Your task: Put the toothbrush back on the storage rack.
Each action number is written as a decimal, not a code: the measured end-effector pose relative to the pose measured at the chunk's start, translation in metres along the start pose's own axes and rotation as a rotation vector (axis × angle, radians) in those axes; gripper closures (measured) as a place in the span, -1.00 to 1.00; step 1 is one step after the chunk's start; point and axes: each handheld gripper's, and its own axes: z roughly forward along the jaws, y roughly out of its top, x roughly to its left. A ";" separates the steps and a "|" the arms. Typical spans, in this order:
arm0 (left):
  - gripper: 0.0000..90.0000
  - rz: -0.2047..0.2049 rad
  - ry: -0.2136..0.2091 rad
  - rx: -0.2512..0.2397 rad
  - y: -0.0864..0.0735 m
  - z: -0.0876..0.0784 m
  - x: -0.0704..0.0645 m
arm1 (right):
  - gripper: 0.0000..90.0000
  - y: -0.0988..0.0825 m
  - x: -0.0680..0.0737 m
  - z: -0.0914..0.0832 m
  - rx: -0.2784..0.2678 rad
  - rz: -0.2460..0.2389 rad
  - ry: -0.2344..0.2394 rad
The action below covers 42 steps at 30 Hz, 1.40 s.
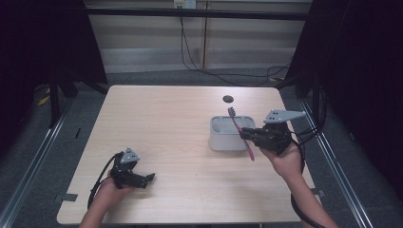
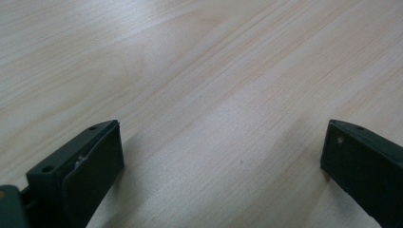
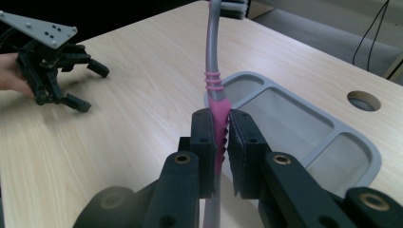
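While the person's left hand (image 1: pixel 111 187) rests on the near left part of the wooden table (image 1: pixel 166 123), the left gripper (image 1: pixel 142 180) it holds lies low over the tabletop with its jaws spread wide and nothing between them; the left gripper view looks past both black jaws onto bare wood grain. From the right gripper view that same gripper sits off to the left, its grey plate on top and its open fingers pointing across the table.

Farther along on the right side, the right hand (image 1: pixel 285 159) holds the right gripper (image 3: pixel 221 130) above the table surface, and its jaws are pinched tight on the pink grip of a toothbrush (image 3: pixel 215 85). The brush stands roughly upright between the pads in the right gripper view, its grey neck rising to the bristle head at the top edge. From the high view it tilts, with the head over the grey tray (image 1: pixel 216 142) and the handle end hanging toward the person.

That tray, divided into several compartments, sits on the table just beyond the right gripper. Past it, a round dark hole (image 1: pixel 228 99) marks the far part of the tabletop
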 end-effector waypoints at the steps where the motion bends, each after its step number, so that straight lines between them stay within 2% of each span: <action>1: -1.00 0.000 0.000 0.000 0.000 0.000 0.000 | 0.81 0.000 -0.001 -0.001 -0.009 0.005 -0.002; 17: -1.00 0.000 0.000 0.000 0.000 0.000 0.000 | 0.82 0.006 -0.010 -0.007 -0.070 0.030 -0.058; 42: -1.00 -0.001 0.000 0.000 0.000 0.000 0.000 | 0.82 0.012 -0.027 -0.008 -0.134 0.082 -0.124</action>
